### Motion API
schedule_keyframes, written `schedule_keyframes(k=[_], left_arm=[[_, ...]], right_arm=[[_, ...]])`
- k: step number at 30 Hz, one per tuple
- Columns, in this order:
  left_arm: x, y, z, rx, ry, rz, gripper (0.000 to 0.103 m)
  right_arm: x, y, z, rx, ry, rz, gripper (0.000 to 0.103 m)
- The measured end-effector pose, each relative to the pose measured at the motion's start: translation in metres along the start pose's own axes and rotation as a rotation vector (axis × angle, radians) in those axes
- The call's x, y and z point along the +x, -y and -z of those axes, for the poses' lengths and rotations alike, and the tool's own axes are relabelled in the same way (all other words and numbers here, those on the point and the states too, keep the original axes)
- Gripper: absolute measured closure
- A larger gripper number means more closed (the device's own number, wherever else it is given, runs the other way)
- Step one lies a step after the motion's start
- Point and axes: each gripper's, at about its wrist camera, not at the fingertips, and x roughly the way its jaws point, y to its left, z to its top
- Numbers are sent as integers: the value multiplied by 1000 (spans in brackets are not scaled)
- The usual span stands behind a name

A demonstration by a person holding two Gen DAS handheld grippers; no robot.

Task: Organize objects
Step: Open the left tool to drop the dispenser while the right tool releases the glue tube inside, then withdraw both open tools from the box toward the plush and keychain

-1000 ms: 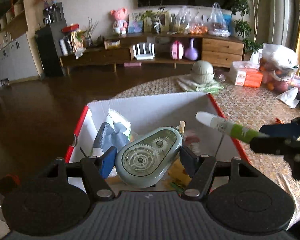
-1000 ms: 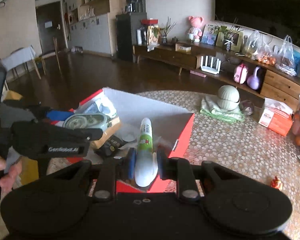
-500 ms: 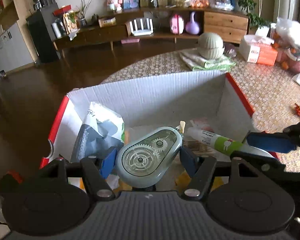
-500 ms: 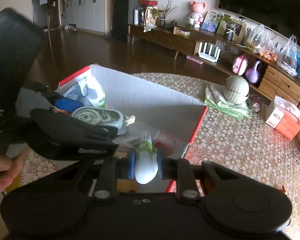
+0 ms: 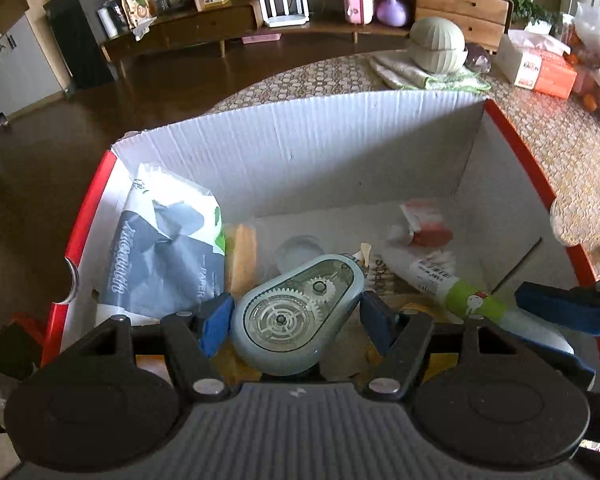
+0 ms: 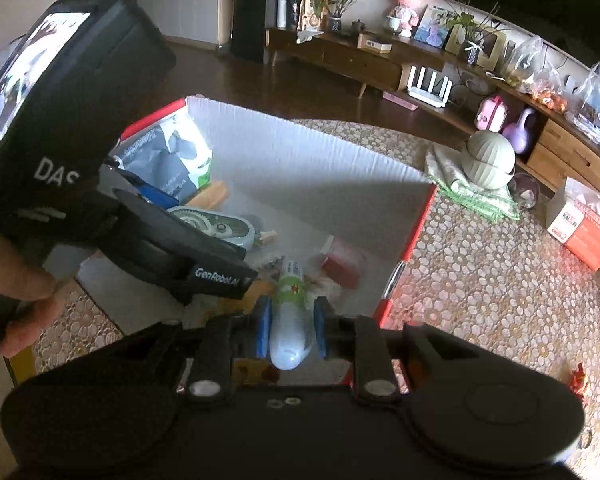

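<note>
A white cardboard box [image 5: 300, 152] with red outer sides lies open below both grippers. My left gripper [image 5: 294, 312] is shut on a pale green correction tape dispenser [image 5: 296, 312] with see-through gears, held low inside the box. In the right wrist view the same dispenser [image 6: 220, 226] shows behind the left gripper's black body. My right gripper [image 6: 290, 328] is shut on a white tube with a green label [image 6: 292, 312]. The tube [image 5: 460, 292] slants down into the box, and its capped end reaches the items on the bottom.
In the box lie a grey-and-white paper pack [image 5: 164, 248], an orange stick [image 5: 242, 256] and a red-and-white packet [image 5: 424, 224]. On the patterned tablecloth [image 6: 480, 264] beyond stand a pale green round container [image 5: 436, 46] and an orange tissue box [image 5: 540, 68]. A hand [image 6: 24, 280] grips the left tool.
Both grippers have come forward and down into the box with their objects. The tube, which hung level above the box's right edge, now points down at its bottom.
</note>
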Motion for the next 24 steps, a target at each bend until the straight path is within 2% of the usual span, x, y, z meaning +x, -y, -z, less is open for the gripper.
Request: schedule_keyframes(k=[11, 24], left_arm=[[-12, -6, 4, -49, 30, 32, 30], [-67, 3, 22, -64, 149, 47, 30]], right_arm=[[-9, 1, 1, 16, 11, -15, 72], [-74, 18, 13, 58, 111, -65, 64]])
